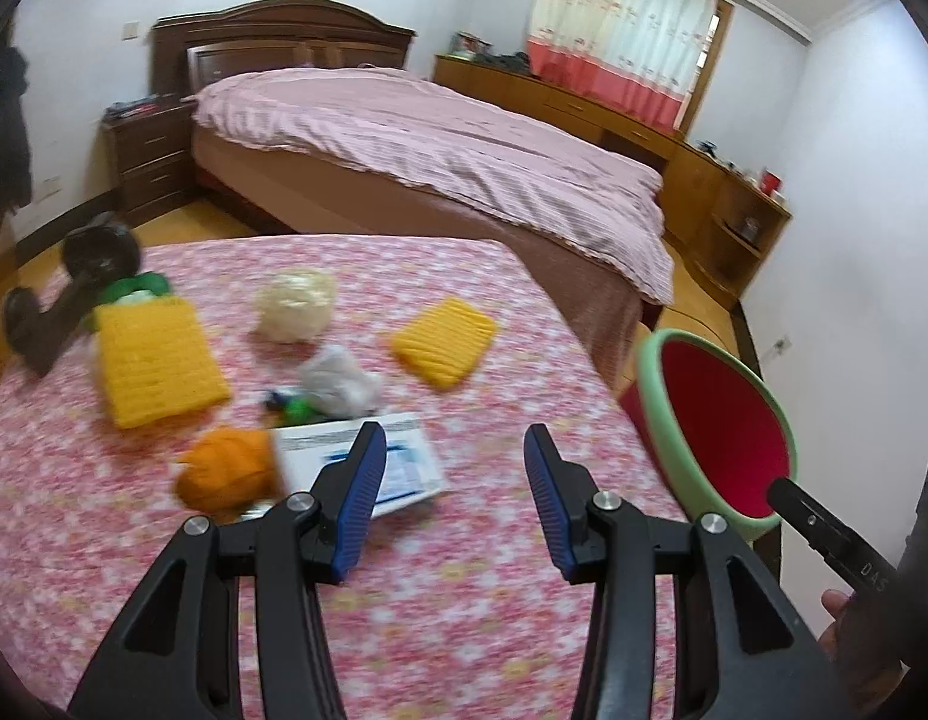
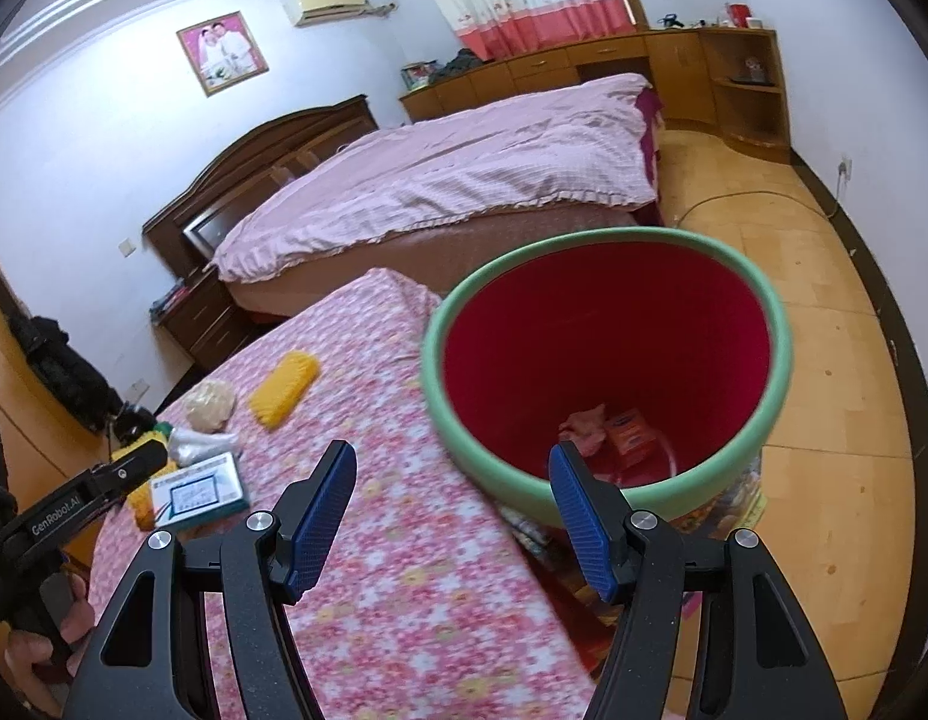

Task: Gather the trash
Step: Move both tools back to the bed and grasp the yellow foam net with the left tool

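A red bin with a green rim (image 2: pixel 608 372) stands at the right edge of the floral table (image 2: pixel 404 540); it also shows in the left wrist view (image 1: pixel 722 426). Inside lie a pink scrap (image 2: pixel 584 423) and an orange packet (image 2: pixel 629 435). On the table lie a white-blue box (image 1: pixel 368 468), a crumpled white wrapper (image 1: pixel 341 381), an orange ball (image 1: pixel 227 471), a small green-blue piece (image 1: pixel 290 408), a cream ball (image 1: pixel 296 303) and two yellow knitted pads (image 1: pixel 443 342) (image 1: pixel 155 360). My left gripper (image 1: pixel 455 504) is open and empty, just short of the box. My right gripper (image 2: pixel 452 516) is open and empty, at the bin's near rim.
A dark dumbbell (image 1: pixel 74 294) lies at the table's far left. A bed with a pink cover (image 1: pixel 440 144) stands behind the table. Wooden cabinets (image 1: pixel 704 180) line the far wall. Wood floor (image 2: pixel 824 360) lies right of the bin.
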Available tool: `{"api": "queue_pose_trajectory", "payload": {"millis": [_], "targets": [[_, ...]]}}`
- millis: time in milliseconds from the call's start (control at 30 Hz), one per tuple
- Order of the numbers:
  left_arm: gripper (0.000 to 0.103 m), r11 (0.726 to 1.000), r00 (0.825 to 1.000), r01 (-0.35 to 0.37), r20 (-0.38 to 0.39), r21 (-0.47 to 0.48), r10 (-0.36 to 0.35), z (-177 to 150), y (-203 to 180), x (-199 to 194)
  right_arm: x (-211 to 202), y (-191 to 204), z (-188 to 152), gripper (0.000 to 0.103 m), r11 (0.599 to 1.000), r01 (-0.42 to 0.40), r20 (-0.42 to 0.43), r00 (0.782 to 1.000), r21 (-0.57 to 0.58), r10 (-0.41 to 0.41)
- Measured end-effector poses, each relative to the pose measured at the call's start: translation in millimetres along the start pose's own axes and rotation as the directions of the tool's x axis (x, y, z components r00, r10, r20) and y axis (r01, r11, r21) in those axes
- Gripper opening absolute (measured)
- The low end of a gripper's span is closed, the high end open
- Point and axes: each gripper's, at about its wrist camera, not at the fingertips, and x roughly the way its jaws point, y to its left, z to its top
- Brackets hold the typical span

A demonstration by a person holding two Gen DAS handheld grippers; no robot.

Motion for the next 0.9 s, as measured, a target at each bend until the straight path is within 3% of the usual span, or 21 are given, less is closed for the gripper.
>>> {"api": "queue_pose_trajectory", "payload": {"millis": [467,900], "targets": [[0.048,0.973,0.984,-0.175,0.006,-0.153,0.178,-2.0,97.0,-12.5,24.3,34.0,-17.7,0.069,0.999,-0.023,-0.071,0.997,-0.044,0.02],[0.048,0.942,0.975,-0.223,-0.062,-0.251,0.215,-7.6,148.1,19.2,51.2,57.2,-29.0,0.069,0.997,-0.02,-0.135,0.991,-0.078,0.009]]}}
